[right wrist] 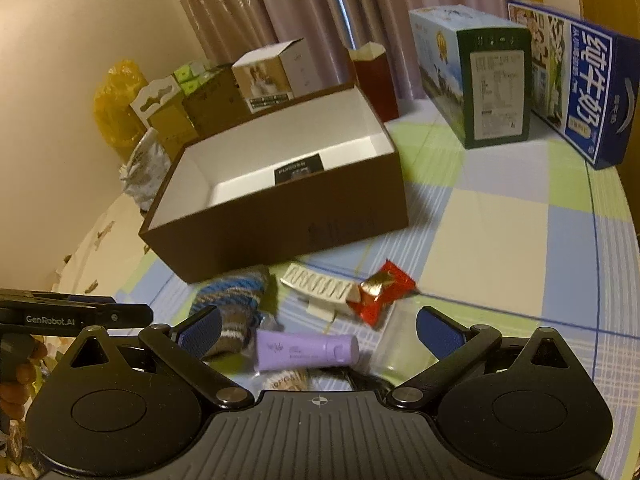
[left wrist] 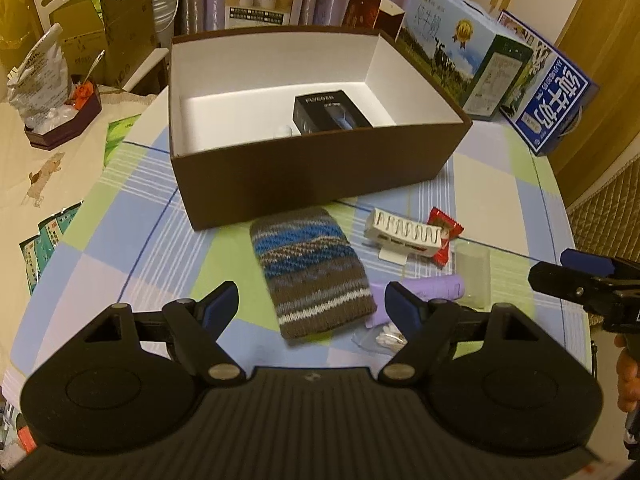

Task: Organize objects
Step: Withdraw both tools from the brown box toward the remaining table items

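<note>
**Loose items on a checked counter before an open brown box**

Round counter (left wrist: 500, 184) covered in a smooth cloth of pale blue, green, lilac and cream checks with thin blue lines. Beyond it, pinkish pleated curtains (right wrist: 304, 4) and a plain cream wall at left. Printed milk cartons (left wrist: 552, 100) at the far right edge; cardboard boxes (left wrist: 116, 20) and a yellow plastic bag stacked far left.

At centre, rectangular brown box (left wrist: 304, 168), matte cardboard outside, white inside, lid off. Inside, toward its near wall, a small glossy black box (left wrist: 330, 114).

Just near of the brown box, lying flat: striped knitted pouch (left wrist: 312, 272) in blue, grey, brown and white, ribbed texture. To its right, white plastic hair clip (left wrist: 404, 232) with comb teeth, touching a shiny red foil sweet wrapper (left wrist: 444, 236). Nearer still, smooth lilac tube (right wrist: 306, 350) on its side, beside a clear soft plastic piece (left wrist: 474, 276) and a small clear bag with pale contents.

Left hand-held gripper (left wrist: 310, 304) wide open, empty, blue-padded fingers on either side of the pouch's near end, above it. Right hand-held gripper (right wrist: 318, 330) also wide open, holding nothing, poised over the lilac tube. Part of a hand (right wrist: 20, 376) visible at the lower left edge of the right wrist view.
</note>
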### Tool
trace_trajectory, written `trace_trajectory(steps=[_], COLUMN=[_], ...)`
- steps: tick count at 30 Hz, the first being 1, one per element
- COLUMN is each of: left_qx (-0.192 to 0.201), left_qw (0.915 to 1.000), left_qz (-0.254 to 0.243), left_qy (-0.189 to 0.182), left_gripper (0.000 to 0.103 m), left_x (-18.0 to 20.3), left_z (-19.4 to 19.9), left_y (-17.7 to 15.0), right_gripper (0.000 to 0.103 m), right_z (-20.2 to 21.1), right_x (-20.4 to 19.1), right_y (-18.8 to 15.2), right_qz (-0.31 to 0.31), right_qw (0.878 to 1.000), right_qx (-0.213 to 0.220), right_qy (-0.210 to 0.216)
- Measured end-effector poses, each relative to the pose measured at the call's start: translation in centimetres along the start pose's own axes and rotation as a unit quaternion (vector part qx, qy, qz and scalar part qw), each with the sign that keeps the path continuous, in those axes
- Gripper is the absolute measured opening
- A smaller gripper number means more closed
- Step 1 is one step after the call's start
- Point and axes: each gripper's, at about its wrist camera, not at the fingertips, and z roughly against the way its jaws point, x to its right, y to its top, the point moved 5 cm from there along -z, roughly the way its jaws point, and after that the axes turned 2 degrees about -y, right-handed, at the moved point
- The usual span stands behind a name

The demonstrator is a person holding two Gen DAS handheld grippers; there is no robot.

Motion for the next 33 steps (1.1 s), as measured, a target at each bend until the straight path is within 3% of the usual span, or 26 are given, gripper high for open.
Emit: trace_trajectory(steps=[19, 33], left_qx=[-0.018, -0.026], left_qw=[0.9997, 0.9993], left_qz=[0.014, 0.028], left_qy=[-0.004, 0.0], left_gripper=[0.086, 0.093], left_x=[-0.3, -0.6], left_z=[-3.2, -7.0], left_y=[-0.8, 0.2], right_gripper=[0.101, 0.101], right_z=[-3.1, -6.4], right_x=[0.8, 1.8], right_y=[-1.9, -1.4], right_qz=[0.005, 0.027], right_qw=[0.999, 0.998], right_qx=[-0.03, -0.04], right_qy=[-0.026, -0.038])
